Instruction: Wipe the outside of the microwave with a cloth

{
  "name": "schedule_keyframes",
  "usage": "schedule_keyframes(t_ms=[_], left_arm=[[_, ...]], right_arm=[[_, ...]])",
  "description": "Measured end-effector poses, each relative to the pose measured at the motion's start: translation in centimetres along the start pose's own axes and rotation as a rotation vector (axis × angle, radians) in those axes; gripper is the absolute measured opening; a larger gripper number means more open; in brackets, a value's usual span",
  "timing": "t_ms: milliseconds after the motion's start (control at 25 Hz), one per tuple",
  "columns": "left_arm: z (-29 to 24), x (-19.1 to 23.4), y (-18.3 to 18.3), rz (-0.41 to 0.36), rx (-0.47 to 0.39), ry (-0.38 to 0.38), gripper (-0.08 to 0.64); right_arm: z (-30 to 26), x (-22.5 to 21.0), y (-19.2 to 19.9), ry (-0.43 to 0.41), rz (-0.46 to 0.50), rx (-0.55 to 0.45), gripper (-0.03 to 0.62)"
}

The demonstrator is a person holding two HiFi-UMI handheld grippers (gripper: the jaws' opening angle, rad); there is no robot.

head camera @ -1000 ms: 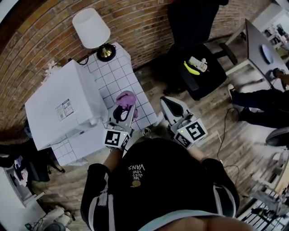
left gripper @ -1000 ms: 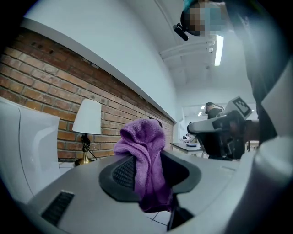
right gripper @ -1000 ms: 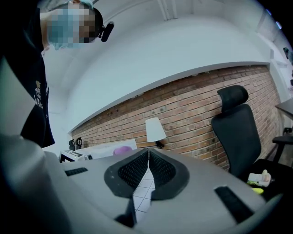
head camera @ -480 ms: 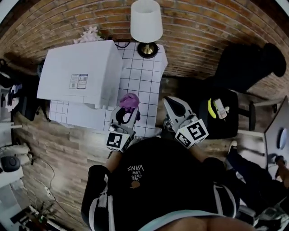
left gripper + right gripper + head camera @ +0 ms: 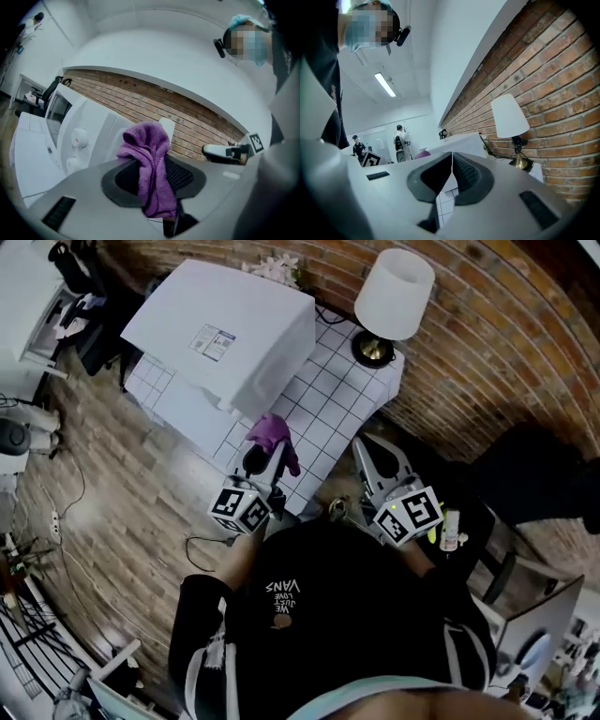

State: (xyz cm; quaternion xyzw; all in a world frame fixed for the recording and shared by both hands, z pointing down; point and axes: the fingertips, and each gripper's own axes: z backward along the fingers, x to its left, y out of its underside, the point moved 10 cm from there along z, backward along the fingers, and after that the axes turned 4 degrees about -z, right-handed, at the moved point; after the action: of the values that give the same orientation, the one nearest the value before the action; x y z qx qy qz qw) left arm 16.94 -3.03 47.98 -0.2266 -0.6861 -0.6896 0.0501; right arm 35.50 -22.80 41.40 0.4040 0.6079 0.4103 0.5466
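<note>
A white microwave stands on a tiled white table against the brick wall; in the left gripper view its front with two round knobs shows at the left. My left gripper is shut on a purple cloth, bunched above the jaws, just right of the microwave's near corner and apart from it. My right gripper hangs over the table's near right edge, shut with nothing between its jaws.
A lamp with a white shade and brass base stands at the table's far right by the wall. A black office chair is to the right, on wooden floor. Cables lie on the floor at left.
The head view has swung round: microwave and table shifted toward the upper left and the lamp to the upper right. Both grippers keep their places; the cloth stays in the left one.
</note>
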Motion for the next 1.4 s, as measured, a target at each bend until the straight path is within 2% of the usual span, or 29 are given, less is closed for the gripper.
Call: schedule_keyframes(t_ms=[240, 360, 520, 840, 1040, 1400], left_arm=[[0.0, 1.8, 0.3, 0.265, -0.017, -0.076, 0.141], [-0.2, 2.5, 0.6, 0.385, -0.021, -0.070, 0.141], [-0.4, 3.4, 0.8, 0.572, -0.072, -0.059, 0.141], [-3.0, 4.6, -0.9, 0.645, -0.135, 0.004, 0.141], [-7.3, 4.8, -1.4, 0.652, -0.114, 0.044, 0.141], [-16.6, 4.9, -1.6, 0.721, -0.106, 0.077, 0.141]], right_arm=[[-1.0, 1.2, 0.8, -0.079, 0.005, 0.035, 0.005], [-1.4, 1.8, 1.1, -0.090, -0.002, 0.041, 0.005], [-1.8, 2.5, 1.4, -0.093, 0.011, 0.042, 0.005], [-2.4, 3.4, 1.4, -0.078, -0.004, 0.034, 0.005], [-1.6, 2.8, 1.3, -0.050, -0.004, 0.031, 0.005], [2.0, -0.1, 0.5, 0.099, 0.001, -0.003, 0.005]])
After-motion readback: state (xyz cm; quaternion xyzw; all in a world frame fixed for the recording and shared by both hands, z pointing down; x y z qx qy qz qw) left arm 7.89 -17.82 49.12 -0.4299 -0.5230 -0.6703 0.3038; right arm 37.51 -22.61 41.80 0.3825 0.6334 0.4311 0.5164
